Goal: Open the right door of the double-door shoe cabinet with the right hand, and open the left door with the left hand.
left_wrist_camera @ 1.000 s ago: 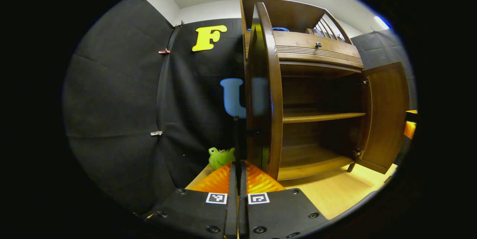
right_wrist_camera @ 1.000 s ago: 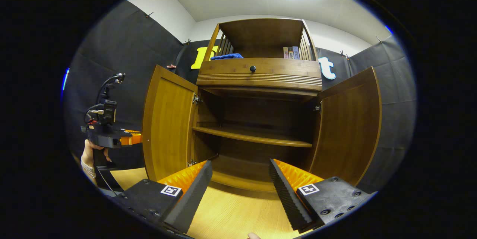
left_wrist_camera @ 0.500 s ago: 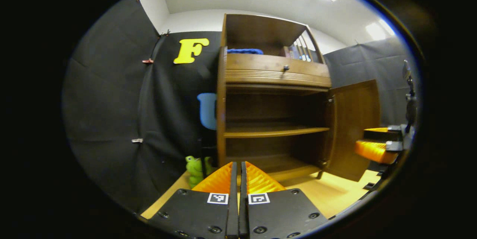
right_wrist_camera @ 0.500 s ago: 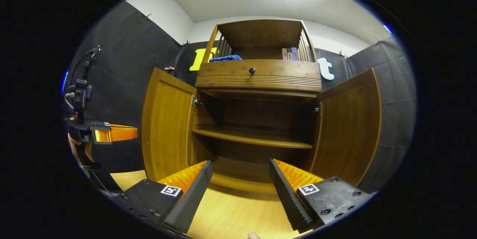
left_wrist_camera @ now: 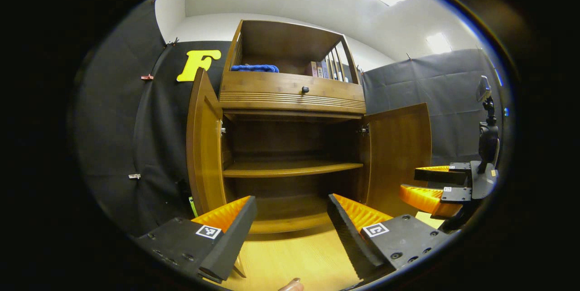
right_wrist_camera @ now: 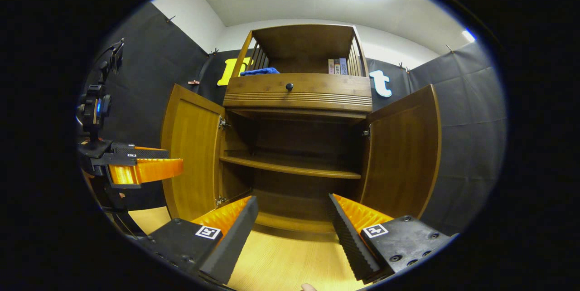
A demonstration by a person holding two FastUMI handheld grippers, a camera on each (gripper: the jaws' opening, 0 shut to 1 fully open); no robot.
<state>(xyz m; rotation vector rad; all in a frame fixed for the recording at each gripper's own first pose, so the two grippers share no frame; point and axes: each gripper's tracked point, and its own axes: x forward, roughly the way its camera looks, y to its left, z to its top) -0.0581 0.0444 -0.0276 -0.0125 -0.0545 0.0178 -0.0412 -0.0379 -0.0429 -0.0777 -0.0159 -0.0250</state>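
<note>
**Both doors wide, both claws free**

Nearest the viewer, the left claw [left_wrist_camera: 290, 227] and the right claw [right_wrist_camera: 292, 230] each gape wide with nothing between their fingers, poised over the pale wooden bench [right_wrist_camera: 281, 264]. From the right gripper view, the left claw floats off to the side at about door height.

Beyond them stands the shoe cabinet [right_wrist_camera: 297, 96], upright, its long axis vertical and its open front facing the claws. The left door [right_wrist_camera: 190, 150] and right door [right_wrist_camera: 403, 150] both stand swung outward on their hinges, baring an empty shelf [right_wrist_camera: 290, 166].

The task looks done. The risk I see is a careless withdrawal: the left claw hangs near the left door's outer edge, and a sideways sweep could knock it back toward closing.
</note>
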